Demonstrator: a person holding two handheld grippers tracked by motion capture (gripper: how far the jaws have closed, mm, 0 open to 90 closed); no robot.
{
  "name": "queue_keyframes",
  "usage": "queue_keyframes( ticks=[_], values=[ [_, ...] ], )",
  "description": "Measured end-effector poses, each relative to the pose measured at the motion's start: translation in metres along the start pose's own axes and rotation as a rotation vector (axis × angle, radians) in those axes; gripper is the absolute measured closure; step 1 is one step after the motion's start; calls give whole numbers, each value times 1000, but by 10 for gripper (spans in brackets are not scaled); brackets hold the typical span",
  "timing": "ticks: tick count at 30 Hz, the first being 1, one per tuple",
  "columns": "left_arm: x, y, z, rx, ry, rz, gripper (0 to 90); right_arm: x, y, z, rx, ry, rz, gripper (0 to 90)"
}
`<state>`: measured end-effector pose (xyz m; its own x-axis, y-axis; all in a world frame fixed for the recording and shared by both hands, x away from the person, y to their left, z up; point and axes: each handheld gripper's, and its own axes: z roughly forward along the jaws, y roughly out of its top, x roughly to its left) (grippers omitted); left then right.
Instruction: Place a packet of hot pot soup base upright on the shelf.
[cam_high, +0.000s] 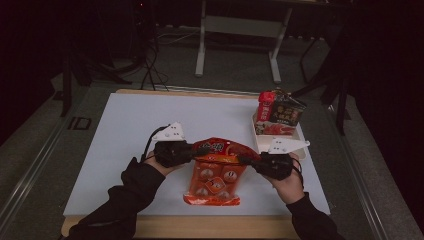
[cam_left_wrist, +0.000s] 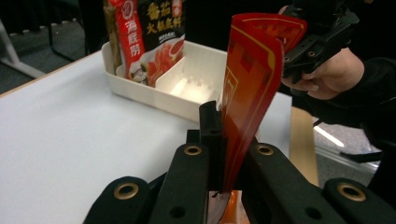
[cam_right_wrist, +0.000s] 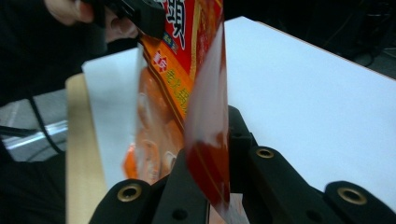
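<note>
A red and orange snack bag (cam_high: 216, 172) lies lengthwise on the white table, its top end lifted between both grippers. My left gripper (cam_high: 202, 150) is shut on the bag's upper left corner, and the bag's red edge (cam_left_wrist: 252, 70) rises between its black jaws (cam_left_wrist: 219, 135). My right gripper (cam_high: 245, 160) is shut on the upper right corner, where the bag (cam_right_wrist: 187, 60) stands pinched between its jaws (cam_right_wrist: 217, 140). Each gripper view shows the other gripper on the far corner: the right one (cam_left_wrist: 313, 42) and the left one (cam_right_wrist: 140, 14).
A white divided tray (cam_high: 256, 135) stands at the table's right, just beyond my right hand, with red and dark sauce packets (cam_high: 277, 112) upright in its far part. One tray compartment (cam_left_wrist: 187, 91) holds nothing. The white table top (cam_high: 130, 130) spreads to the left.
</note>
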<state>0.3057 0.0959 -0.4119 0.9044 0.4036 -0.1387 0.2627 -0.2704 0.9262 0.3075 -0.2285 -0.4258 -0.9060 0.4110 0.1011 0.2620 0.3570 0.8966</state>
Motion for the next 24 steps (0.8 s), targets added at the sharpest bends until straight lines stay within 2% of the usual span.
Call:
queue_keyframes(
  ticks=[6, 8, 12, 15, 16, 19, 21, 24],
  values=[
    [-11, 12, -12, -32, 1, 28, 895, 12, 15, -14, -32, 22, 1, 900],
    [-12, 15, -14, -47, -2, 50, 893, 15, 20, -18, -37, 22, -10, 900],
    [-12, 17, -17, -70, -8, 58, 884, 20, 29, -22, -52, -15, -21, 900],
    [-10, 17, -18, -91, -31, 34, 869, 20, 36, -25, -57, -23, -30, 900],
    [-10, 17, -18, -94, -33, 16, 855, 19, 38, -26, -61, -22, -28, 900],
    [-10, 20, -19, -117, -31, -1, 794, 19, 46, -30, -77, -24, -43, 900],
    [-9, 21, -21, -139, -38, -21, 691, 19, 50, -33, -87, -31, -54, 900],
    [-9, 23, -24, -168, -34, -21, 565, 18, 56, -38, -100, -31, -67, 900]
  ],
)
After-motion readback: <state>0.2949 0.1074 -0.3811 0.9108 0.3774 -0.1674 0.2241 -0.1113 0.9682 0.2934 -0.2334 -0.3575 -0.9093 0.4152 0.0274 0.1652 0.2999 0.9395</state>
